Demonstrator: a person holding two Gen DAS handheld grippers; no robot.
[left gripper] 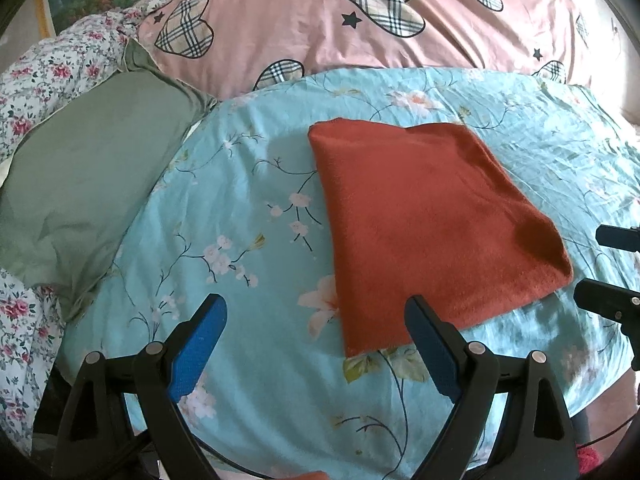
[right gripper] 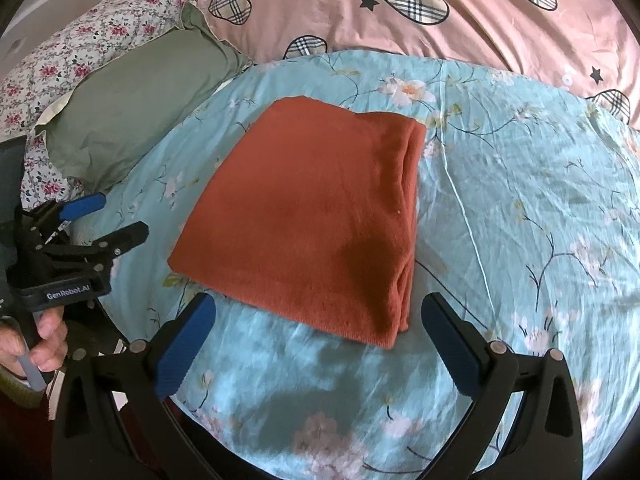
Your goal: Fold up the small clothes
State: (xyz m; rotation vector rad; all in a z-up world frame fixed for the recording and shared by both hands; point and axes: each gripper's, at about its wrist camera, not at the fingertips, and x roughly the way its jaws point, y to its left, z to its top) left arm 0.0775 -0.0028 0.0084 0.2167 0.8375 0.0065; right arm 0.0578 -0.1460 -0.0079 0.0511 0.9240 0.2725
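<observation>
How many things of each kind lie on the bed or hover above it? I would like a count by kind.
Folded rust-red garment: 1
Green pillow: 1
Pink quilt with plaid hearts: 1
Blue flowered sheet: 1
Grippers, left gripper and right gripper, both open: 2
Total: 6

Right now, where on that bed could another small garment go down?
Bare blue floral sheet lies right of the folded rust cloth, and a strip lies between the cloth and the green pillow. It is crowded behind, where the pink quilt begins. Both tongs, left and right, hover open.
</observation>
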